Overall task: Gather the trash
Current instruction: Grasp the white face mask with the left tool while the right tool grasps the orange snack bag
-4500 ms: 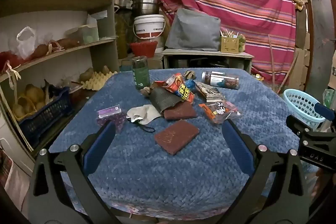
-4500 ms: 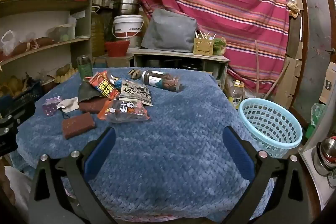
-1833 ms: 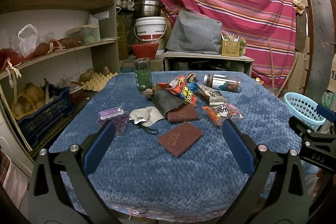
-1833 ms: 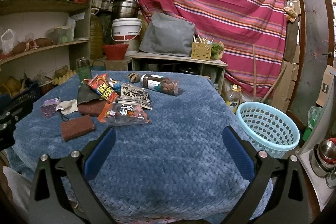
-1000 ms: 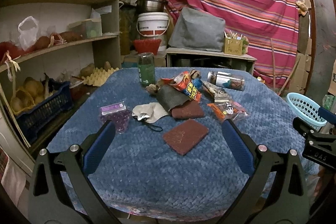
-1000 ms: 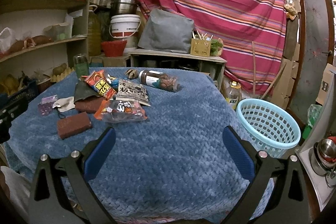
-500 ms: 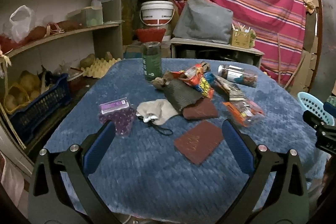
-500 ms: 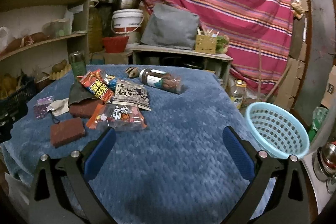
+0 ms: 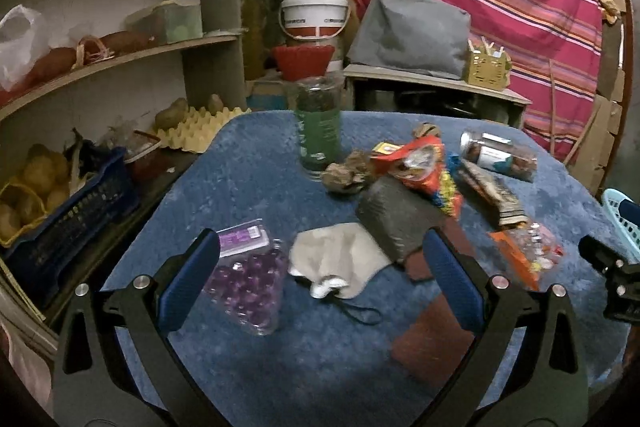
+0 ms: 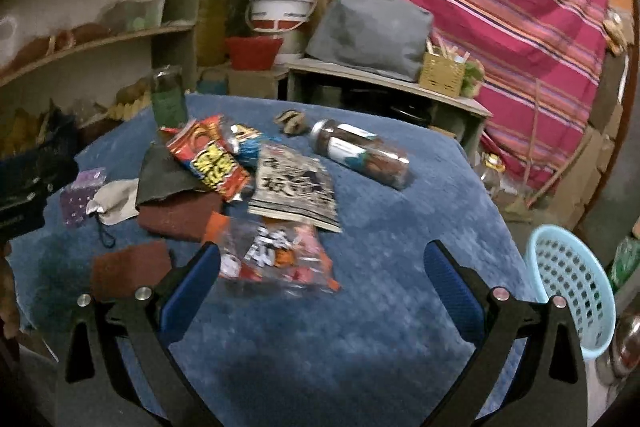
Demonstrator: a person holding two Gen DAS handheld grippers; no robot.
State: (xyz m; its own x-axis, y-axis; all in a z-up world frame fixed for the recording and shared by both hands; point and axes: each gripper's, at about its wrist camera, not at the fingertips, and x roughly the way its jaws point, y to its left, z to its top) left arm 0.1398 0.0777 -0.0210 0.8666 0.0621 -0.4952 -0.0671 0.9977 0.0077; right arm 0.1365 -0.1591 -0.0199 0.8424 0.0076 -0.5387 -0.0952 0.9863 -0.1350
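Trash lies on a blue-covered table (image 9: 248, 163). In the left wrist view my open, empty left gripper (image 9: 320, 279) hovers over a beige cloth mask (image 9: 340, 259), with a packet of purple beads (image 9: 244, 279) by its left finger. A red snack bag (image 9: 428, 171), dark pouch (image 9: 396, 219) and clear candy packet (image 9: 528, 251) lie beyond. In the right wrist view my open, empty right gripper (image 10: 320, 279) hovers just above the clear candy packet (image 10: 276, 255). A black-and-white packet (image 10: 294, 187), the red snack bag (image 10: 210, 159) and a lying jar (image 10: 360, 153) are farther. A light blue basket (image 10: 568, 287) stands off the table's right.
A green jar (image 9: 318, 127) stands upright at the table's far side. Two brown pads (image 10: 128, 267) lie near the front. Shelves with a blue crate (image 9: 68, 211) and egg tray (image 9: 196, 127) run along the left. A low bench with a grey bag (image 10: 368, 31) stands behind.
Both grippers have moved forward and down toward the table. The left now sits over the mask and bead packet, the right over the clear candy packet. Both stay open.
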